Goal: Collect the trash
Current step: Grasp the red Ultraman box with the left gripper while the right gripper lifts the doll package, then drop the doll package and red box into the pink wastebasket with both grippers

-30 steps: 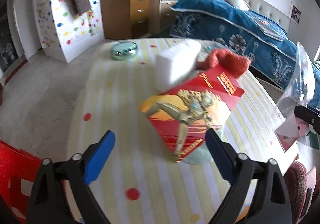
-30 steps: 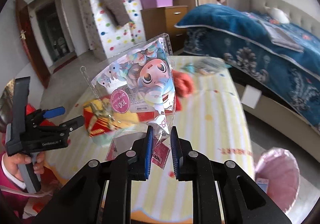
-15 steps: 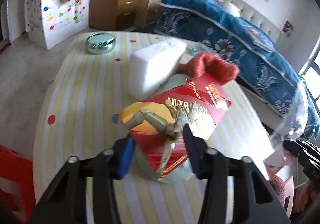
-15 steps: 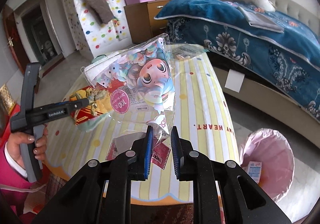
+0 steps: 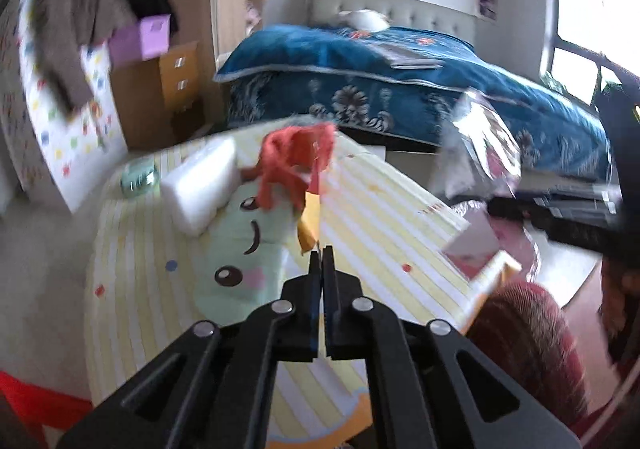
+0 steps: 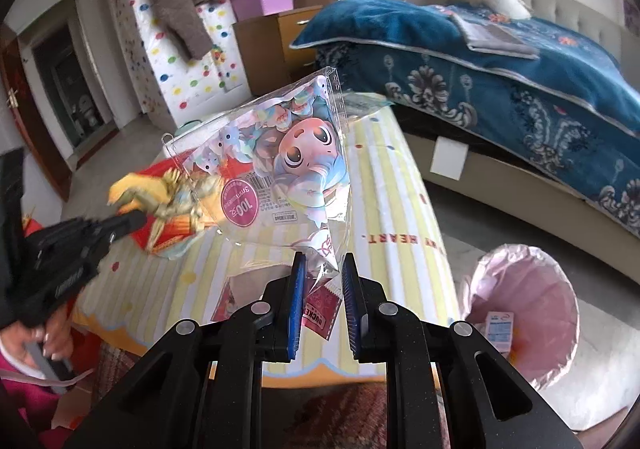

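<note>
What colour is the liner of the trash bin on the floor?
Pale pink, slightly shiny plastic; the trash bin shows best in the right wrist view, beside the striped table.

Left wrist view: the striped table (image 5: 380, 209) is seen from close above its near end, facing the bed (image 5: 400, 77).
Right wrist view: the table (image 6: 392, 185) is faced from its other corner.
Shared: table, bed (image 6: 500, 61).
</note>
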Tool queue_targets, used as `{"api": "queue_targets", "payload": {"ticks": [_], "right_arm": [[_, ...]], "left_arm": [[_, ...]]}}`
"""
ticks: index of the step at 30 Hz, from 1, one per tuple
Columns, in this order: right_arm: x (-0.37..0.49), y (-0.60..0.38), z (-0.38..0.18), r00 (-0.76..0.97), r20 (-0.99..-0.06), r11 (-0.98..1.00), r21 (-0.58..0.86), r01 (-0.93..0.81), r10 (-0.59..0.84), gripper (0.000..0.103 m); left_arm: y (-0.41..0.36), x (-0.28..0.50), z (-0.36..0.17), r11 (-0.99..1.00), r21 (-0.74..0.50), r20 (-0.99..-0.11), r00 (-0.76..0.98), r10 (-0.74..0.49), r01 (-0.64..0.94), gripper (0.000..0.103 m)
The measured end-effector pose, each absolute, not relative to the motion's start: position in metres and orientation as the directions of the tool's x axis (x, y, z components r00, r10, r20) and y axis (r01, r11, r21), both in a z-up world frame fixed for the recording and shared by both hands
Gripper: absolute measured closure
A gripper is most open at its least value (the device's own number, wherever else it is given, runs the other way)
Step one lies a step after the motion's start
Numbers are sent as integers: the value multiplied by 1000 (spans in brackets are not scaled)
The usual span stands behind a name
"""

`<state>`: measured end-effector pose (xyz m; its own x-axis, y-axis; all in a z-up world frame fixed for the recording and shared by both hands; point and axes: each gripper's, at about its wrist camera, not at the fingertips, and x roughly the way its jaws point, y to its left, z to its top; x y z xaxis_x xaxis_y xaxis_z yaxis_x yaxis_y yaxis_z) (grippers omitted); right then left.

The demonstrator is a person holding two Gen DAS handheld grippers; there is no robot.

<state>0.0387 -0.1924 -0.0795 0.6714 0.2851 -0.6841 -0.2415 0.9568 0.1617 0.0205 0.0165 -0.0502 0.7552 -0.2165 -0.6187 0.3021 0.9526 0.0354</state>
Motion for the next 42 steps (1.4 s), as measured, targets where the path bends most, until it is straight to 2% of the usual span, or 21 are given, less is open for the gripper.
{"api": "queue_targets", "payload": {"ticks": [2, 6, 13, 22, 30, 35, 38, 40, 42], "right_arm": [[35, -200, -77, 679, -680, 960, 171, -221, 278, 84], [29, -215, -74, 696, -669, 965, 176, -193, 261, 84], [16, -245, -73, 727, -652, 976, 179, -127, 214, 84], [1, -309, -77, 746, -659, 979, 196, 56, 89, 82], [-2, -370, -97, 715, -698, 956, 181, 232, -41, 81], [7, -398, -113, 677, -733, 938, 181, 295, -71, 79], [17, -416, -128, 650, -757, 930, 190, 315, -65, 75], [23, -425, -135, 638, -768, 927, 191, 323, -64, 64], [32, -433, -141, 632, -773, 927, 196, 321, -56, 62]], "left_arm": [[6, 12, -47, 946, 79, -599, 774, -206, 313, 103], [-3, 7, -37, 939, 93, -576, 787, -222, 332, 103], [-21, 7, -24, 922, 57, -564, 775, -286, 382, 103], [-87, 23, -22, 866, 55, -567, 729, -383, 498, 103], [-149, 47, -30, 806, 14, -591, 655, -471, 592, 103], [-173, 54, -38, 777, 18, -603, 626, -494, 630, 103], [-182, 64, -44, 772, 2, -620, 606, -497, 635, 103], [-186, 71, -48, 771, -15, -629, 593, -502, 636, 103], [-191, 76, -51, 769, -23, -635, 585, -505, 639, 103]]}}
